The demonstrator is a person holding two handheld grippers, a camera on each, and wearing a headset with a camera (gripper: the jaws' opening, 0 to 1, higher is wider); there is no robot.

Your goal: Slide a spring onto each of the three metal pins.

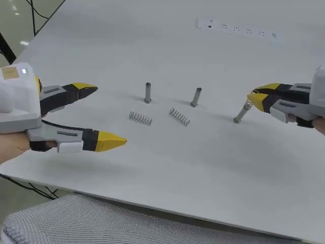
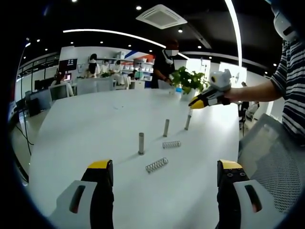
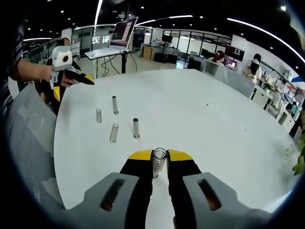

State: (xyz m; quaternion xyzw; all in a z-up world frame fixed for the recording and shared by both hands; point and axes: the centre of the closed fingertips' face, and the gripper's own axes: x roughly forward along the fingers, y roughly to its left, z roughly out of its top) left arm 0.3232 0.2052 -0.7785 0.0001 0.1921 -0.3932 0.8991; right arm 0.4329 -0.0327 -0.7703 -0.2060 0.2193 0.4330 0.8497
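small coiled steel spring (image 1: 247, 107): judged light, elastic, easily crushed or flicked away; right tool (image 3: 160, 156) is clamped on it atop the rightmost grey metal pin (image 1: 238, 118); grip mid-coil, gently; left tool (image 1: 111, 115), jaws apart, hovers above the white bench (image 1: 203, 173).

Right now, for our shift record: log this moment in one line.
left gripper: open | right gripper: shut on spring over third pin | loose springs: two | bare pins: two

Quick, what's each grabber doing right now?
Left gripper: open, holding nothing.
Right gripper: closed on a spring at the top of a tilted pin.
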